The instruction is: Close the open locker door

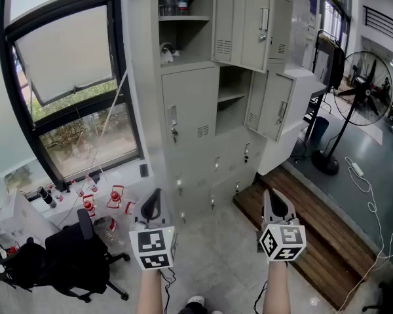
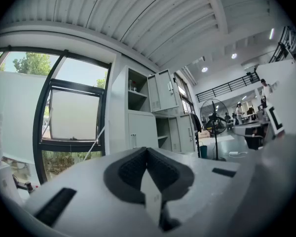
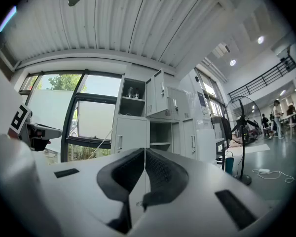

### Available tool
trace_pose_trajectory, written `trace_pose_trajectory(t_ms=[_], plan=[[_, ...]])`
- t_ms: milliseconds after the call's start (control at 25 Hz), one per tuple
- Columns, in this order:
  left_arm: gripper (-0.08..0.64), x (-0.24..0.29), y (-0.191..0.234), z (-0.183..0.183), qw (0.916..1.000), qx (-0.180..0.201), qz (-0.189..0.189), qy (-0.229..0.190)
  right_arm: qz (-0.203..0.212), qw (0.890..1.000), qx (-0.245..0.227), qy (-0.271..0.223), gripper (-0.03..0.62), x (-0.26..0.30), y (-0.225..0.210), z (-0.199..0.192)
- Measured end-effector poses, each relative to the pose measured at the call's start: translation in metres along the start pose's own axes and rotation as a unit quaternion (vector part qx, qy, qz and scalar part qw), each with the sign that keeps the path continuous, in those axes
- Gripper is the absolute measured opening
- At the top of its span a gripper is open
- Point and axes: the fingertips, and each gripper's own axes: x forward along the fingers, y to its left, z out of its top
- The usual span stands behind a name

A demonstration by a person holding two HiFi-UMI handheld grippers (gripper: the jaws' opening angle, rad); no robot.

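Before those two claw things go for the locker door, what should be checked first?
1. Left gripper shut, nothing between its jaws: ok.
2. Right gripper shut and empty: ok.
3. Open middle-row door in view: ok.
4. Only one door open: not ok; upper doors hang open too.
5. Grippers at the door: not ok; both are apart from the lockers.

The lockers (image 1: 190, 110) are pale grey. The left gripper (image 1: 154, 198) and right gripper (image 1: 272, 200) carry black-and-white square markers; the office chair (image 1: 78, 257) is black.
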Motion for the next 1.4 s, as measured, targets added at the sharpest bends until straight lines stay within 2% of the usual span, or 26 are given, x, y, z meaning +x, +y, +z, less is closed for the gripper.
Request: trace_pose_trajectory(t_ms=[520, 800, 840, 880, 920, 1120, 1400], plan=[[0.002, 0.003, 0.004, -0.002, 1.0000, 0.002, -0.001, -0.001, -0.004, 1.000, 0.003, 0.002, 0.023, 0.003, 0.004, -0.002], [0.003, 0.015, 0.008, 0.003, 0.9999, 0.004, -0.010, -0.006, 0.001, 1.000, -0.004, -0.017, 0.026, 0.016, 0.014, 0.010], [0.002, 0.017, 0.009, 0.004, 0.9999, 0.004, -0.012, -0.006, 0.006, 1.000, -0.004, -0.019, 0.043, 0.019, 0.016, 0.012], [0.002, 0.021, 0.010, 0.004, 0.9999, 0.005, -0.014, -0.006, 0.013, 1.000, -0.002, -0.020, 0.134, 0.023, 0.019, 0.014], [0.003, 0.024, 0.011, 0.006, 0.9998, 0.007, -0.016, -0.007, 0.018, 1.000, 0.002, -0.021, 0.198, 0.027, 0.021, 0.015], [0.002, 0.042, 0.016, 0.014, 0.9991, 0.021, -0.031, -0.018, 0.015, 0.999, -0.004, -0.032, 0.233, 0.047, 0.028, 0.023], [0.002, 0.061, 0.019, 0.017, 0.9983, 0.028, -0.047, -0.021, 0.008, 0.999, -0.014, -0.036, 0.247, 0.062, 0.032, 0.027]])
